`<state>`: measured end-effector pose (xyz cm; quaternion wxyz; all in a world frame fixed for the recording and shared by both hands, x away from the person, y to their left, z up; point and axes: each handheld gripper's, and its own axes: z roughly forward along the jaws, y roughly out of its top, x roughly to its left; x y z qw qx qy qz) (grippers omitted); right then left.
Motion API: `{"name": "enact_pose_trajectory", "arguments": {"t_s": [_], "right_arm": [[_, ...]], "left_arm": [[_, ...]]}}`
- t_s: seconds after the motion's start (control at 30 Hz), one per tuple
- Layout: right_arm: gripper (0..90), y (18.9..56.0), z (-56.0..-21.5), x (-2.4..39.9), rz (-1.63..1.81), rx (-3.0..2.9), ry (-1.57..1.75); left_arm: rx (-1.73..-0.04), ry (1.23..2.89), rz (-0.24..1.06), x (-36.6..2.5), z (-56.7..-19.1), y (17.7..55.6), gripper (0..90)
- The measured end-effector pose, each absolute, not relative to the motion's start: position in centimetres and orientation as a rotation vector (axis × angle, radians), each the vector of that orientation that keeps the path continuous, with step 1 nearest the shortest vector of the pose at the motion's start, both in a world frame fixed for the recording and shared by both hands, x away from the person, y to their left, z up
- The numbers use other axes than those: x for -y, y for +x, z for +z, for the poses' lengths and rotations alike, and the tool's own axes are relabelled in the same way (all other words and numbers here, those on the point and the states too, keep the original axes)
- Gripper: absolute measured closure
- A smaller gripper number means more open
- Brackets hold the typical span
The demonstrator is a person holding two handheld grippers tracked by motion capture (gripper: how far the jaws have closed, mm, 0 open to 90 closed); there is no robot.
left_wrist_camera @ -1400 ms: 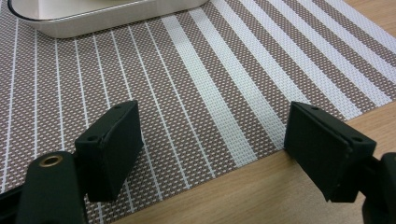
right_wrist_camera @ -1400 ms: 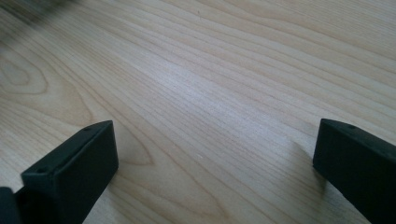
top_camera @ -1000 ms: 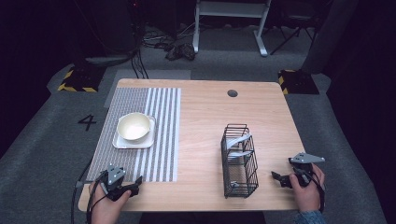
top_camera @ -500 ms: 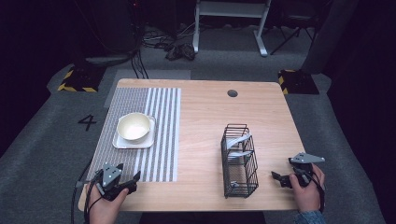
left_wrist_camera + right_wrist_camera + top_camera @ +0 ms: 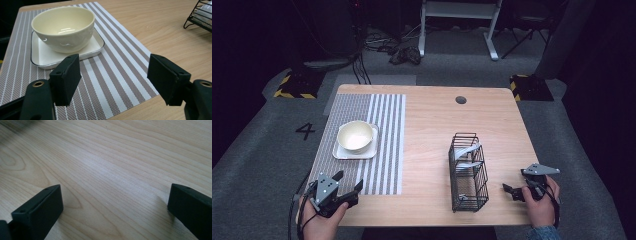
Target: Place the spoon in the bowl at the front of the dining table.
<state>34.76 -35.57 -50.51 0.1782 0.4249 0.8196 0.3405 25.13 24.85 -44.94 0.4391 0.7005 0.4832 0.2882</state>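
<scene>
A cream bowl (image 5: 355,136) is sitting inside a shallow square white plate (image 5: 343,152) on a striped placemat (image 5: 382,145) at the left of a wooden table (image 5: 432,120), and the left gripper (image 5: 346,187) is hovering near the mat's front edge, aiming toward the dishes. In the left gripper view its jaws have just been closing slightly yet are standing well apart with nothing between them, the bowl (image 5: 63,26) and the plate (image 5: 96,45) lying beyond their tips. The right gripper (image 5: 510,191) is resting low over bare wood at the front right corner, just beside a black wire rack (image 5: 468,172); in the right gripper view its jaws are likewise standing wide apart on nothing, with only table grain (image 5: 112,170) between them. The rack is holding what appear to be a few pale dishes, though they are too small to identify. Judged from this layout, the work is probably at its start: neither bowl nor plate is being gripped, and approaching, clamping, lifting and carrying them, presumably to the rack, are all remaining.
</scene>
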Motion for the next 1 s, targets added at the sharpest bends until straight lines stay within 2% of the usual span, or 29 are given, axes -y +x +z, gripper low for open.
{"name": "enact_pose_trajectory", "arguments": {"t_s": [0.5,0.67,1.0], "right_arm": [[0.0,34.8,-50.5,35.6,0.963,-2.318,1.202],[0.0,34.8,-50.5,35.6,0.963,-2.318,1.202],[0.0,34.8,-50.5,35.6,0.963,-2.318,1.202]], "left_arm": [[-1.199,1.659,0.718,-23.4,-42.6,24.2,23.9],[-1.217,1.62,0.752,-22.7,-42.1,24.2,26.9],[-1.128,1.632,0.744,-19.6,-40.8,24.2,25.1]]}}
